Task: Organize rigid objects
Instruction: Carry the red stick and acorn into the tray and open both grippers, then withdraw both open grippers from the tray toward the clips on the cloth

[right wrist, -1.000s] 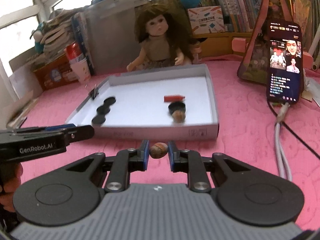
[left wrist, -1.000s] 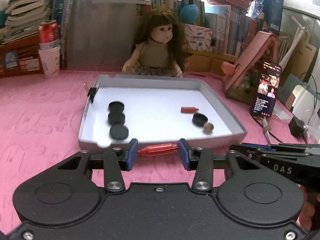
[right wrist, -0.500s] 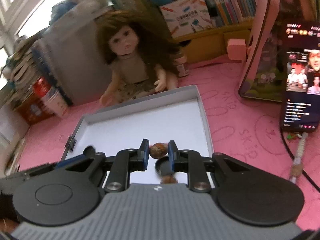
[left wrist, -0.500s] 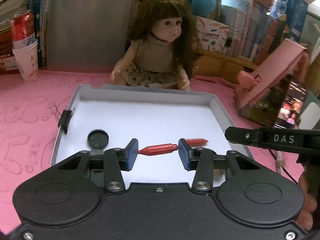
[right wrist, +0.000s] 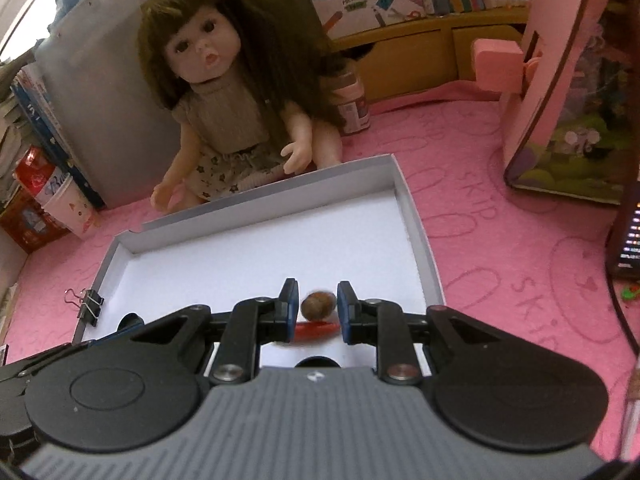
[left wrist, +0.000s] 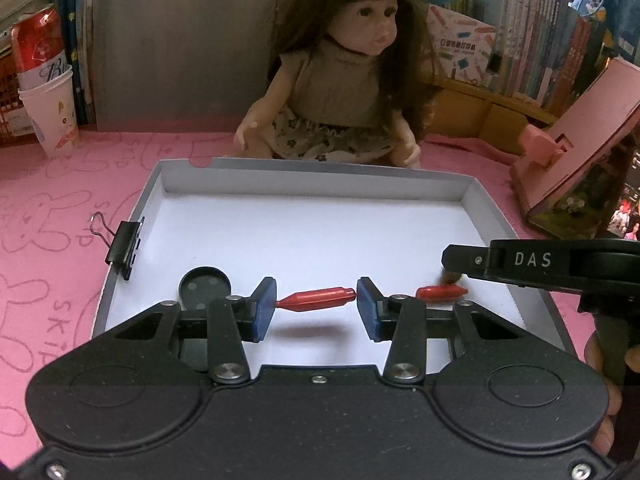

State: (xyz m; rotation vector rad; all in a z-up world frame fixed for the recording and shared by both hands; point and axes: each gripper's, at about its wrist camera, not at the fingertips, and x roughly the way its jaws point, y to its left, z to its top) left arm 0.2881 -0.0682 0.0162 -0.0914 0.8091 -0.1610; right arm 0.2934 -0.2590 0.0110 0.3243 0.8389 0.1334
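Item: white tray (left wrist: 492, 216) on pink desk (left wrist: 60, 184), centre of both views; doll (left wrist: 344, 80) seated behind its far wall, binder clip (left wrist: 124, 244) on its left rim.

Contents: black disc (left wrist: 204, 284) lower left of the floor; red dart-shaped piece (left wrist: 440, 291) lying lower right.

Left tool (left wrist: 316, 300) — clamped end to end on a second red dart piece (left wrist: 316, 300), held clear above the tray floor.

Right tool (right wrist: 318, 306) — jaws opening; brown nut (right wrist: 318, 306) between the pads, apparently loose, blurred.

Step, as judged: depositing sorted pieces — nut being let go beside the lying red piece (right wrist: 316, 330). Next calls for lowering the left tool's dart alongside its twin before parting the pads.
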